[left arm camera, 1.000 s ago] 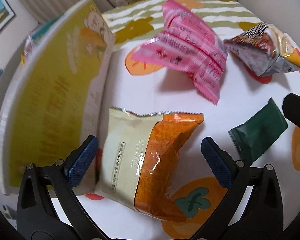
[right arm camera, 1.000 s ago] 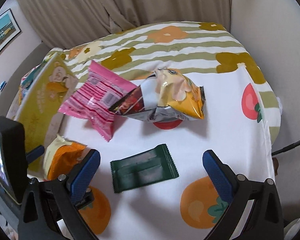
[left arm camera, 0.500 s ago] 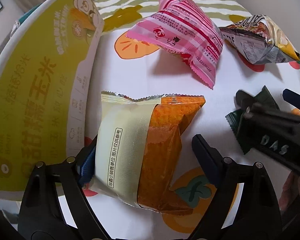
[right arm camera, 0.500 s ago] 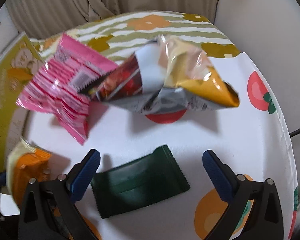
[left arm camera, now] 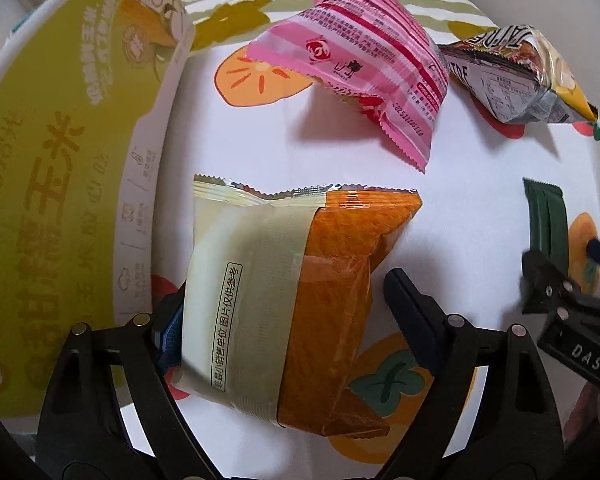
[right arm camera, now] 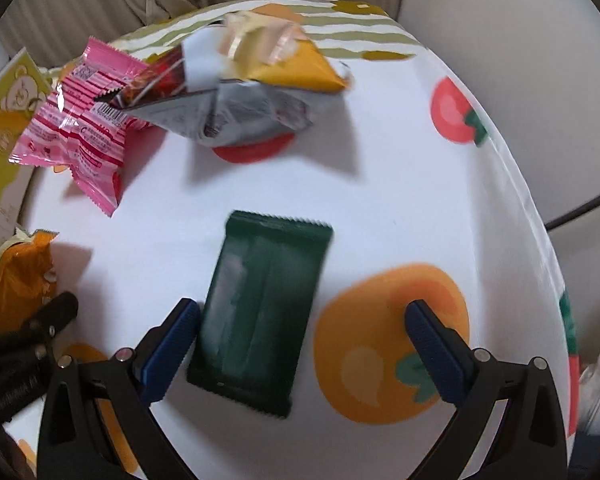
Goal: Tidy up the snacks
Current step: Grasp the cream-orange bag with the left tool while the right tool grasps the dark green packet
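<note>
1. Here, the left gripper [left arm camera: 284,312] spreads its fingers around the cream-and-orange snack packet [left arm camera: 288,292]; close squarely across its middle.
2. The right gripper [right arm camera: 300,340], fingers spread, straddles the dark green packet [right arm camera: 260,308], which lies nearer its left finger; centre first.

You are looking at a counter [right arm camera: 400,208] wearing a white cloth printed with fruit and green stripes. Lying on it are a dark green packet [right arm camera: 260,312], a pink striped bag [left arm camera: 364,52], a crumpled silver-and-yellow bag [right arm camera: 252,92] and a cream-and-orange pack [left arm camera: 284,300], while a yellow-green box [left arm camera: 60,168] is sitting along the left edge.
</note>
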Motion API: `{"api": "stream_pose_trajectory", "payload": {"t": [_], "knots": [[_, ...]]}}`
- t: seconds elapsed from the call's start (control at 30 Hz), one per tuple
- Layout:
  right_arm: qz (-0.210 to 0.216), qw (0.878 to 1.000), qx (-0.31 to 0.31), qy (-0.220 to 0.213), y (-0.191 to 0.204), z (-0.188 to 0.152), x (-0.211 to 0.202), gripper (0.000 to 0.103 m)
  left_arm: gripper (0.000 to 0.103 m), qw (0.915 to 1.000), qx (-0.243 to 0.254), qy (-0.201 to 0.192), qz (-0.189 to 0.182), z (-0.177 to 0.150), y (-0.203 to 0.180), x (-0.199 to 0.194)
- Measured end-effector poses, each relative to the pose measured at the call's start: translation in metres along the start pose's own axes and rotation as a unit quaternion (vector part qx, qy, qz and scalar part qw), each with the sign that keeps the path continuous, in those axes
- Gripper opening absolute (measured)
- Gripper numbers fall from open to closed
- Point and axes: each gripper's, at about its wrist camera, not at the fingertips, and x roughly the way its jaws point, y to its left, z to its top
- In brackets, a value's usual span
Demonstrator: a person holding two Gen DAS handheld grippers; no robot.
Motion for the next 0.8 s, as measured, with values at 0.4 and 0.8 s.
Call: {"api": "stream_pose_trajectory", "payload": {"t": [0.4,0.8], "knots": [[0.028,0.999,-0.017,-0.033,-0.010,-0.007,-0.010,0.082,0.074,0.9991,0.000,0.009,-0.042,0.004,-0.003,0.001],[0.022,0.998,-0.042,-0.047,0.012,-0.024,-0.034,0.043,0.061,0.9981,-0.006,0.000,-0.061,-0.009,-0.004,-0.013]]}}
